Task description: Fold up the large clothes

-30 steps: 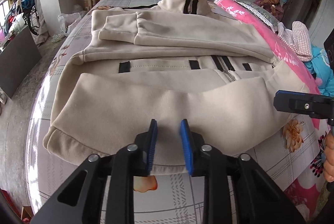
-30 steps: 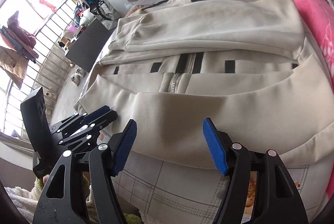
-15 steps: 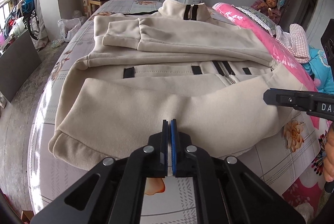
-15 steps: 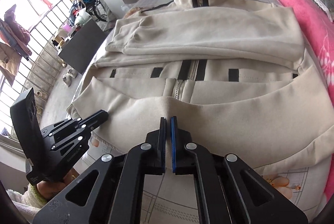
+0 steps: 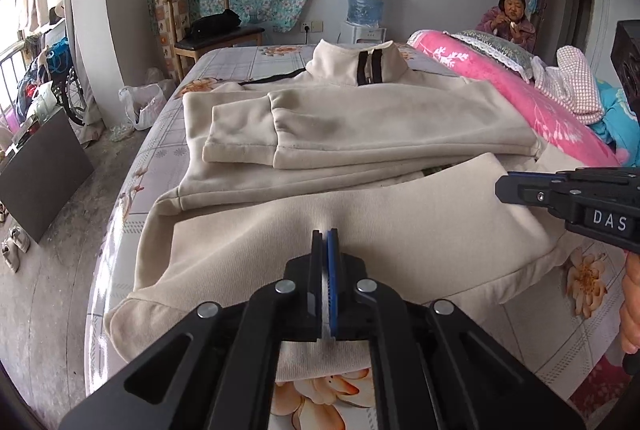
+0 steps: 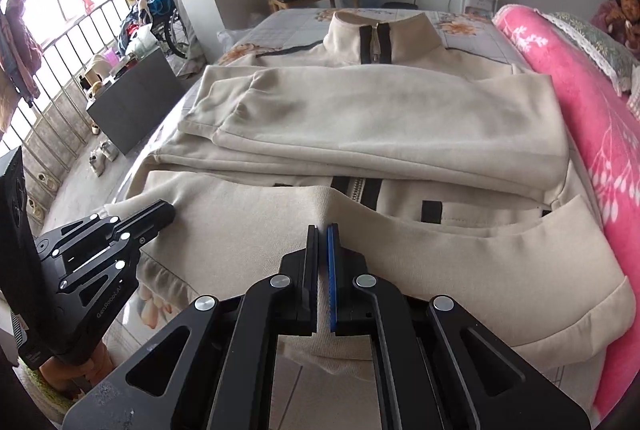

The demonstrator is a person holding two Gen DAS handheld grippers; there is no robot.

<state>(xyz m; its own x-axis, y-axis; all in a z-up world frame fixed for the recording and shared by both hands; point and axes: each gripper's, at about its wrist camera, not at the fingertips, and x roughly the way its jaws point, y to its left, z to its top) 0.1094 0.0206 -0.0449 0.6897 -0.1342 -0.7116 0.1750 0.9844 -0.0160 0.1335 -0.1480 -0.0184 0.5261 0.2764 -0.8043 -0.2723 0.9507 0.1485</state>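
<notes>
A large beige zip-up sweatshirt [image 5: 360,121] lies on the bed, collar at the far end, both sleeves folded across the chest. It also shows in the right wrist view [image 6: 380,117]. My left gripper [image 5: 325,234] is shut on the sweatshirt's bottom hem, left of the zipper, and holds it lifted and drawn towards the collar. My right gripper [image 6: 322,230] is shut on the hem near the zipper [image 6: 356,189] and lifts it the same way. The raised hem hides the lower front of the garment.
The bed [image 5: 132,189] has a floral grid sheet. A pink blanket [image 5: 520,97] and pillows lie along its right side. A woman [image 5: 508,17] sits at the back right. A chair [image 5: 208,29], a water dispenser [image 5: 366,1] and a dark board [image 5: 44,169] stand on the floor at left.
Both grippers closed on the bottom hem, then lifted it and carried it forward over the jacket's lower front, which now covers the pocket tabs seen earlier.
</notes>
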